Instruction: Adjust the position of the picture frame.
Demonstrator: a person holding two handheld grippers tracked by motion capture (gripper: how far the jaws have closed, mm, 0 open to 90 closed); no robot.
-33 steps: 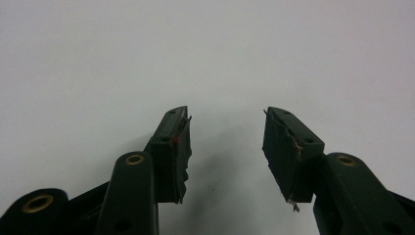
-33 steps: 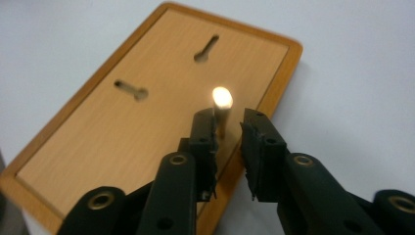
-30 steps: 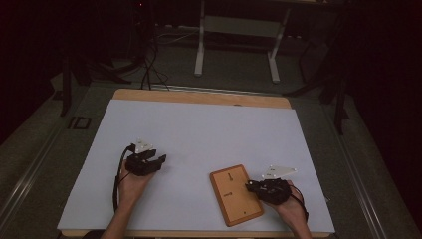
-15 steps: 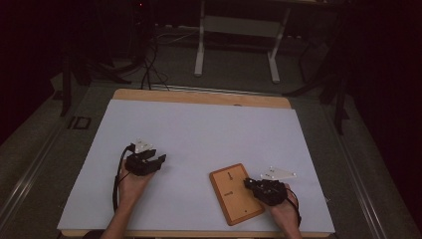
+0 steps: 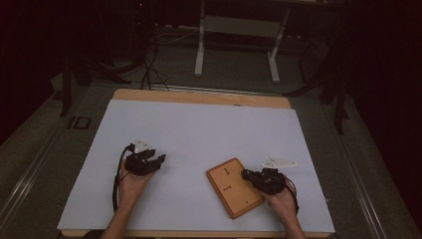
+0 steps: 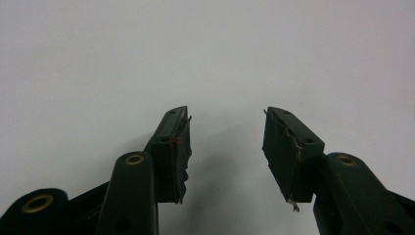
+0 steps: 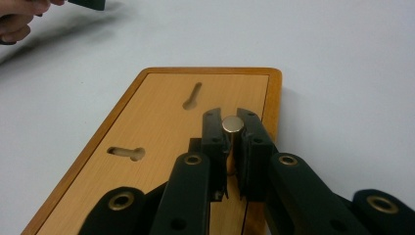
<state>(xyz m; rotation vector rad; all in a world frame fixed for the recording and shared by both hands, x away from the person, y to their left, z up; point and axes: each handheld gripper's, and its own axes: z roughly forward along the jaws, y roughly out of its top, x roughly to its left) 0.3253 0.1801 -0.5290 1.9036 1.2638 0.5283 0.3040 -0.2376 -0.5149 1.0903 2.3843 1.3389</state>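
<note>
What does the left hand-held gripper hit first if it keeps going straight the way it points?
Probably nothing: ahead of the left hand-held gripper, whose jaws stand open, lies bare white table as far as its view shows. Depth is unclear.

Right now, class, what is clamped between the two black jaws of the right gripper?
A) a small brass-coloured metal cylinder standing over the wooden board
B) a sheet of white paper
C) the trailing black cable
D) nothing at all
A: in the right gripper view the right gripper has its jaws pressed on either side of a small brass-coloured metal cylinder, upright over the flat rectangular wooden board.
</note>
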